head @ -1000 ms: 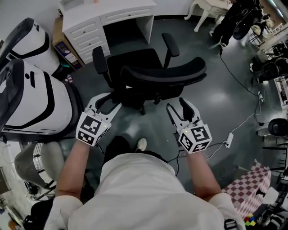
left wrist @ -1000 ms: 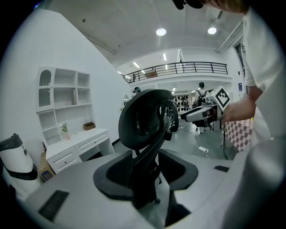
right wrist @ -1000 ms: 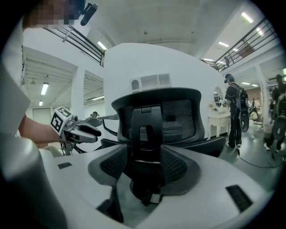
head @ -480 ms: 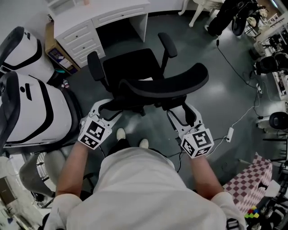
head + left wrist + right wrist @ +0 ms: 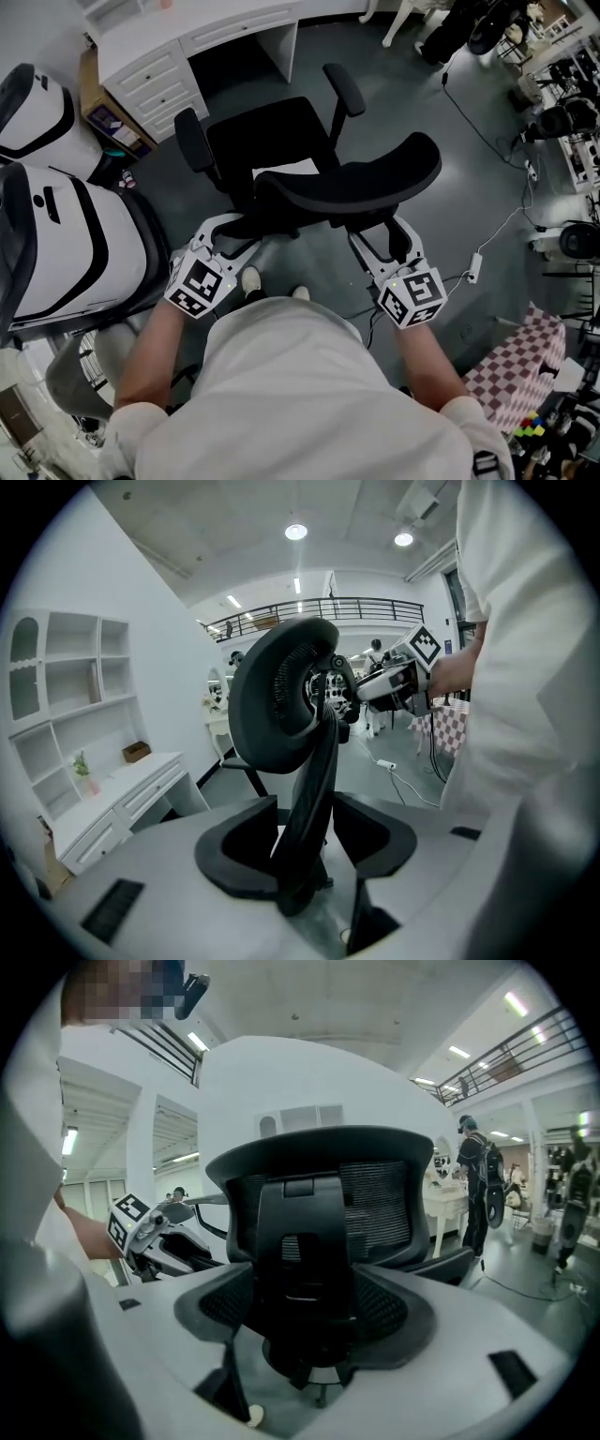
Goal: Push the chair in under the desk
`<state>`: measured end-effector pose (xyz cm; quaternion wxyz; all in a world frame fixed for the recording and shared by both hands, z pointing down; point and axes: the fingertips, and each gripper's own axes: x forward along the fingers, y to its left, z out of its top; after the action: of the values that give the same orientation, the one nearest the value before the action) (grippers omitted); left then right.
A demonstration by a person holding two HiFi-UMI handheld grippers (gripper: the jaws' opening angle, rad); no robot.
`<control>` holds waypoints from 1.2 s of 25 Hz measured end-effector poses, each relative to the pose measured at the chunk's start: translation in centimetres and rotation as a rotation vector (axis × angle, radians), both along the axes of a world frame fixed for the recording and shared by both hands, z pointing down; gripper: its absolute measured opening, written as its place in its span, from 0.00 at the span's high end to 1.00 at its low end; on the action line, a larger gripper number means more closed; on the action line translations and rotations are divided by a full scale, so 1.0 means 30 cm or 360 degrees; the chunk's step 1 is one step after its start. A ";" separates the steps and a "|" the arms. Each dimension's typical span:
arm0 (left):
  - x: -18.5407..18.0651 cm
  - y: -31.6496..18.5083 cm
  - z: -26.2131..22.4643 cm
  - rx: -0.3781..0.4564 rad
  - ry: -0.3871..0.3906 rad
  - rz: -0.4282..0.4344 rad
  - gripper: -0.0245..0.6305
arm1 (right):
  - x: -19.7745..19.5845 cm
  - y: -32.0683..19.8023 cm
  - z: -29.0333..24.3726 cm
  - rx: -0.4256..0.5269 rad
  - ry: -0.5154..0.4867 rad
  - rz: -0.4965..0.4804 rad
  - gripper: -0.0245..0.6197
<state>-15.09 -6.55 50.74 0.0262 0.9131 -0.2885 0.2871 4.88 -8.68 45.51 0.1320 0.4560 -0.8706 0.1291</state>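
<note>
A black office chair [image 5: 272, 141] stands a short way before the white desk [image 5: 187, 37], its seat facing the desk's knee gap. Its curved mesh backrest [image 5: 356, 178] faces me. My left gripper [image 5: 228, 234] reaches under the backrest's left end; in the left gripper view the backrest's edge [image 5: 309, 789] stands between the jaws with a gap on one side. These jaws have just been closing. My right gripper [image 5: 382, 239] is at the back's right part, its jaws astride the central spine [image 5: 305, 1269]. They have just been opening and stand wide.
Large white-and-black cases [image 5: 66, 234] crowd the floor at the left, close to the chair. A power strip with cable [image 5: 472, 267] lies on the grey floor at the right, a checked cloth [image 5: 511, 375] further right. My shoes [image 5: 248, 279] stand just behind the chair's base.
Both grippers have closed in on the chair back, and their fingertips now sit under its rim. The left gripper has sunk and tilted. The person has stepped nearer.
</note>
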 end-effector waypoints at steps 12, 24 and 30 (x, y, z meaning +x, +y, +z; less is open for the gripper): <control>0.012 -0.013 -0.014 -0.0019 0.0006 0.0097 0.70 | 0.024 -0.025 -0.007 0.0014 0.0014 0.0125 0.48; -0.011 -0.058 -0.012 -0.0022 -0.0009 0.0130 0.71 | 0.003 -0.060 -0.005 -0.0004 0.0014 0.0158 0.48; -0.036 -0.116 -0.014 -0.0008 -0.0012 0.0151 0.71 | -0.020 -0.104 -0.005 0.0004 0.0008 0.0189 0.49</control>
<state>-16.18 -10.04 50.33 0.0138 0.9245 -0.2442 0.2923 4.28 -11.81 45.36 0.1257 0.5073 -0.8419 0.1344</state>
